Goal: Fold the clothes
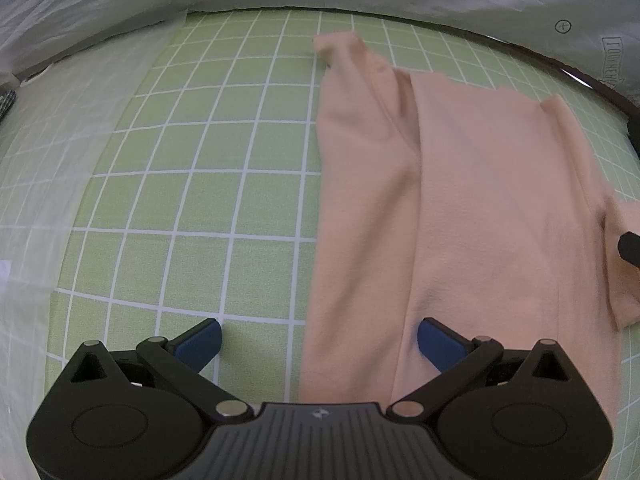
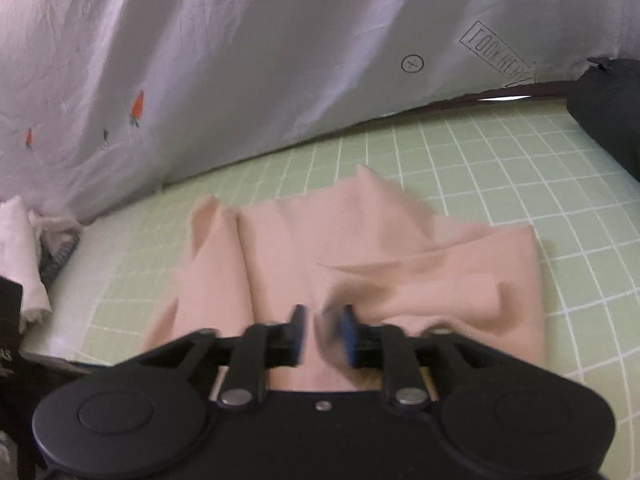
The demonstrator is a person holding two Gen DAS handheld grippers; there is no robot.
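Shirt lies partly folded on the green mat, right of frame. Left gripper hangs spread and empty; right gripper pinches a sleeve edge, probably to fold it inward.

Both views are dimly, evenly lit. Grid lines are bowed toward the edges. Blur is seen around the right gripper; corners are blackened at 11 o'clock.
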